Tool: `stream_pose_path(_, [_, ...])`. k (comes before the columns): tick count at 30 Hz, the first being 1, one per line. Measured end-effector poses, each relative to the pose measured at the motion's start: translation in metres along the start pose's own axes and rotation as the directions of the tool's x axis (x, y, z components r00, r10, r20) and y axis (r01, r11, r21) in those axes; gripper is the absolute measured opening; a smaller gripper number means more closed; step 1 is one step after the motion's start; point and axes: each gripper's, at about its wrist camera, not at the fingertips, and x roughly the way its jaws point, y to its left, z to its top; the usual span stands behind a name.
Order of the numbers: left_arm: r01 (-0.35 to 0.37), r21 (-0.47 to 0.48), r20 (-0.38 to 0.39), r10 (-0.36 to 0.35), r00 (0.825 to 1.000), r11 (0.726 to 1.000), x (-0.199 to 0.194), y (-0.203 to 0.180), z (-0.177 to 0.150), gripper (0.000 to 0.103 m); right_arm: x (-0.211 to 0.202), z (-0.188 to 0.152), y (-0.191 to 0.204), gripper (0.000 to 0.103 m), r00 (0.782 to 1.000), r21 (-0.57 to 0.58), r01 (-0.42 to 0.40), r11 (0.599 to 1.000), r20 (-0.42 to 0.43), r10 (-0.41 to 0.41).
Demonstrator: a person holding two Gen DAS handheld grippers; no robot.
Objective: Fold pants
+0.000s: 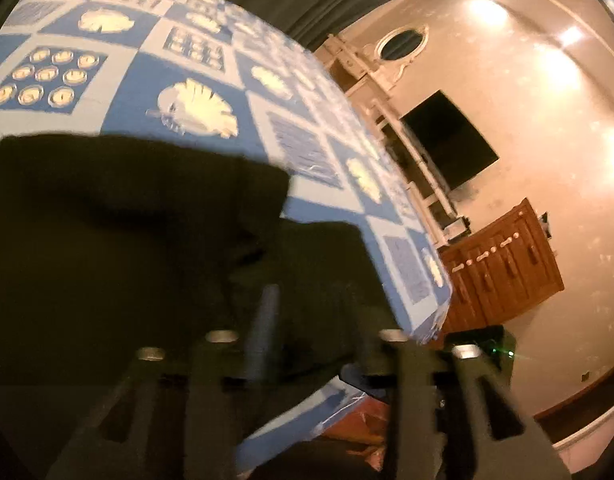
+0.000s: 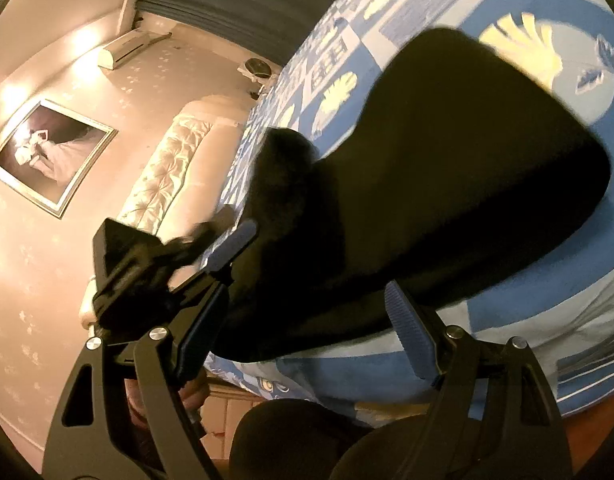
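Black pants (image 2: 447,184) lie bunched on the blue patterned bedspread (image 1: 179,60) near its edge — seemingly part-folded, not squared. Right gripper (image 2: 319,272) spread wide, holding nothing; left gripper (image 1: 311,312) blurred — grip undeterminable.

Between your right gripper's (image 2: 319,268) blue ribbed pads (image 2: 407,328) you see the black pants (image 2: 447,200). Beyond your fingertips spreads a bedspread (image 2: 527,0) of blue and pale-blue squares printed with cream shells. Past your left gripper's (image 1: 311,320) grey fingers (image 1: 267,320), the same checks (image 1: 179,60) show around the dark cloth (image 1: 127,220); to their right stands a brown wooden cabinet (image 1: 503,272).
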Motion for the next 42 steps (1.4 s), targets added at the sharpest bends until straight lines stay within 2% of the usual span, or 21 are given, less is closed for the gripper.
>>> stream_pose_path(1, [0.004, 0.01, 0.017, -0.004, 1.0, 1.0, -0.005, -0.004, -0.002, 0.061, -0.003, 0.001, 0.001, 0.081, 1.0, -0.006, 0.001, 1.0, 0.001, -0.001])
stream_pose_path(3, [0.001, 0.039, 0.053, -0.004, 0.999, 0.999, -0.02, -0.012, -0.002, 0.065, -0.009, 0.01, 0.008, 0.081, 1.0, -0.026, 0.006, 1.0, 0.004, -0.006])
stream_pose_path(4, [-0.016, 0.046, 0.068, 0.013, 0.998, 0.999, -0.026, -0.012, -0.001, 0.072, -0.013, 0.018, 0.012, 0.081, 1.0, -0.04, 0.006, 0.999, 0.014, -0.006])
stream_pose_path(7, [-0.105, 0.037, 0.133, 0.1, 0.986, 0.994, -0.051, 0.0, 0.006, 0.075, -0.014, 0.044, 0.015, 0.089, 1.0, -0.039, -0.013, 0.999, -0.008, 0.013])
stream_pose_path(9, [-0.168, -0.008, 0.146, 0.167, 0.975, 0.986, -0.065, 0.022, 0.011, 0.081, -0.007, 0.062, 0.011, 0.089, 0.998, 0.001, -0.043, 0.999, -0.044, 0.043])
stream_pose_path(12, [-0.207, -0.169, 0.065, 0.22, 0.973, 0.964, -0.075, 0.074, 0.011, 0.081, 0.019, 0.086, 0.005, 0.089, 0.989, 0.037, -0.06, 0.998, -0.134, 0.064])
stream_pose_path(13, [-0.205, -0.213, 0.066, 0.223, 0.973, 0.955, -0.081, 0.089, 0.009, 0.081, 0.032, 0.093, 0.0, 0.089, 0.984, 0.058, -0.047, 0.997, -0.17, 0.056])
stream_pose_path(14, [-0.167, -0.262, 0.078, 0.193, 0.978, 0.95, -0.087, 0.105, 0.006, 0.081, 0.039, 0.096, -0.002, 0.089, 0.98, 0.066, -0.038, 0.997, -0.19, 0.05])
stream_pose_path(17, [-0.104, -0.344, 0.104, 0.148, 0.983, 0.933, -0.098, 0.126, 0.003, 0.081, 0.064, 0.106, -0.005, 0.089, 0.967, 0.075, -0.029, 0.997, -0.249, 0.047])
stream_pose_path(19, [-0.109, -0.384, 0.13, 0.171, 0.977, 0.917, -0.107, 0.136, 0.002, 0.085, 0.075, 0.108, -0.006, 0.089, 0.959, 0.073, -0.027, 0.997, -0.28, 0.046])
stream_pose_path(20, [-0.132, -0.407, 0.132, 0.201, 0.971, 0.904, -0.11, 0.14, 0.001, 0.086, 0.081, 0.108, -0.003, 0.089, 0.956, 0.065, -0.024, 0.998, -0.289, 0.042])
stream_pose_path(24, [-0.121, -0.466, 0.173, 0.225, 0.959, 0.876, -0.125, 0.156, -0.003, 0.086, 0.101, 0.105, 0.001, 0.089, 0.937, 0.039, -0.009, 0.999, -0.349, 0.022])
stream_pose_path(26, [-0.14, -0.495, 0.152, 0.245, 0.958, 0.857, -0.125, 0.163, -0.01, 0.086, 0.11, 0.103, 0.003, 0.089, 0.924, 0.042, -0.021, 0.999, -0.382, 0.035])
stream_pose_path(29, [-0.13, -0.537, 0.088, 0.209, 0.974, 0.833, -0.115, 0.175, -0.018, 0.087, 0.123, 0.096, 0.01, 0.09, 0.899, 0.017, -0.02, 1.0, -0.438, 0.025])
stream_pose_path(30, [-0.128, -0.545, 0.083, 0.205, 0.975, 0.829, -0.112, 0.178, -0.022, 0.087, 0.126, 0.094, 0.012, 0.09, 0.894, 0.008, -0.022, 1.0, -0.448, 0.023])
stream_pose_path(33, [-0.12, -0.529, 0.092, 0.197, 0.976, 0.84, -0.112, 0.176, -0.023, 0.091, 0.133, 0.091, 0.017, 0.091, 0.882, -0.013, -0.02, 1.0, -0.471, 0.012])
stream_pose_path(37, [-0.088, -0.562, 0.105, 0.177, 0.979, 0.822, -0.112, 0.181, -0.025, 0.091, 0.139, 0.09, 0.018, 0.09, 0.871, -0.029, -0.017, 0.999, -0.491, 0.0])
stream_pose_path(38, [-0.078, -0.57, 0.108, 0.169, 0.98, 0.818, -0.113, 0.183, -0.026, 0.091, 0.139, 0.089, 0.02, 0.079, 0.87, -0.048, -0.001, 0.999, -0.493, -0.023])
stream_pose_path(39, [-0.073, -0.575, 0.111, 0.165, 0.98, 0.815, -0.115, 0.184, -0.028, 0.091, 0.141, 0.091, 0.02, 0.051, 0.866, -0.065, 0.02, 0.998, -0.498, -0.049])
stream_pose_path(41, [-0.071, -0.579, 0.112, 0.166, 0.98, 0.812, -0.117, 0.183, -0.029, 0.091, 0.142, 0.088, 0.017, 0.021, 0.852, -0.103, 0.082, 0.991, -0.508, -0.123])
stream_pose_path(42, [-0.079, -0.575, 0.11, 0.172, 0.979, 0.814, -0.116, 0.181, -0.029, 0.091, 0.142, 0.088, 0.014, 0.02, 0.851, -0.106, 0.083, 0.991, -0.51, -0.126])
